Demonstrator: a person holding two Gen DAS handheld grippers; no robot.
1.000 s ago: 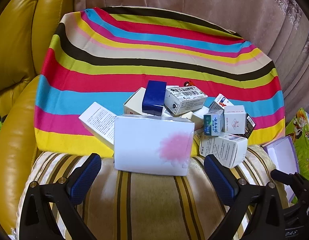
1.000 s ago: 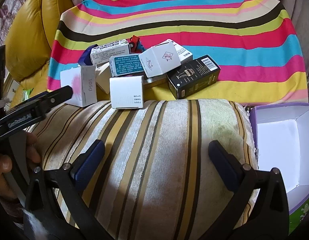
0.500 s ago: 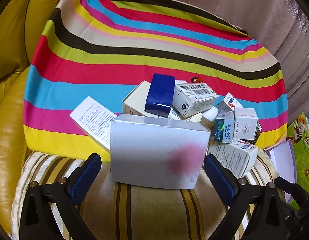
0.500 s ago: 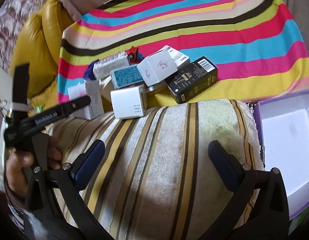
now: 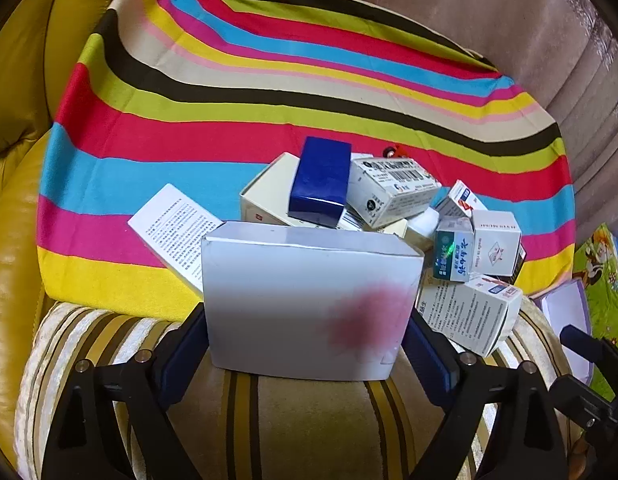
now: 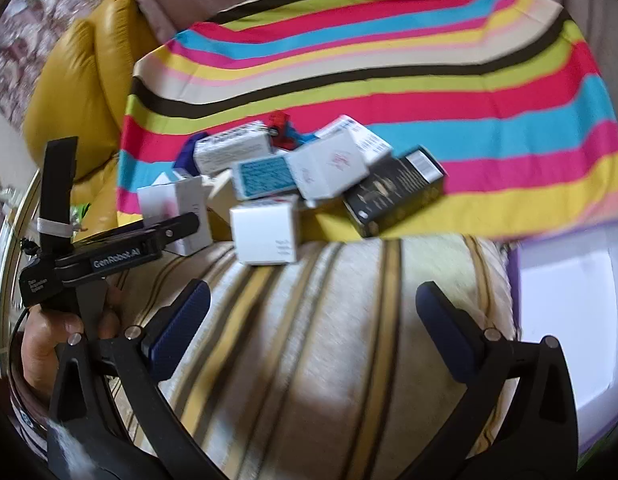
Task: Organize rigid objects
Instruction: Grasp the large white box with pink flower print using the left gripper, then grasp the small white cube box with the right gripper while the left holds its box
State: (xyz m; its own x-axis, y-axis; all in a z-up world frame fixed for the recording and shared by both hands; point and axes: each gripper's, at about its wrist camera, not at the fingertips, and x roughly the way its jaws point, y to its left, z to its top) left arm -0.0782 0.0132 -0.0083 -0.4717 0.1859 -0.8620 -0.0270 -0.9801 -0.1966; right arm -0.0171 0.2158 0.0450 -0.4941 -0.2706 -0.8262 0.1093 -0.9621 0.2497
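Note:
A pile of small cartons lies on a striped cloth (image 5: pixel 189 128). At its near edge stands a white box with a pink blotch (image 5: pixel 305 300). My left gripper (image 5: pixel 305 344) straddles that box and its jaws are closing; the blue pads (image 5: pixel 185 344) meet its two short ends. Behind it lie a dark blue box (image 5: pixel 321 180), a barcoded white carton (image 5: pixel 393 188) and a leaflet (image 5: pixel 177 232). My right gripper (image 6: pixel 309 320) stands open over the striped cushion (image 6: pixel 329 360) with nothing between its fingers. The right wrist view also shows the left gripper (image 6: pixel 165 232) at the white box (image 6: pixel 165 200).
An open purple-rimmed box (image 6: pixel 565 320) sits to the right of the cushion. A black carton (image 6: pixel 393 192) and a white cube box (image 6: pixel 265 232) lie at the pile's near side. Yellow leather upholstery (image 5: pixel 13 200) rises on the left. A hand (image 6: pixel 45 344) holds the left gripper.
The left gripper has come forward around the white box, and its pads have drawn in from wide apart to the box's ends. The right gripper stays open and has hardly moved.

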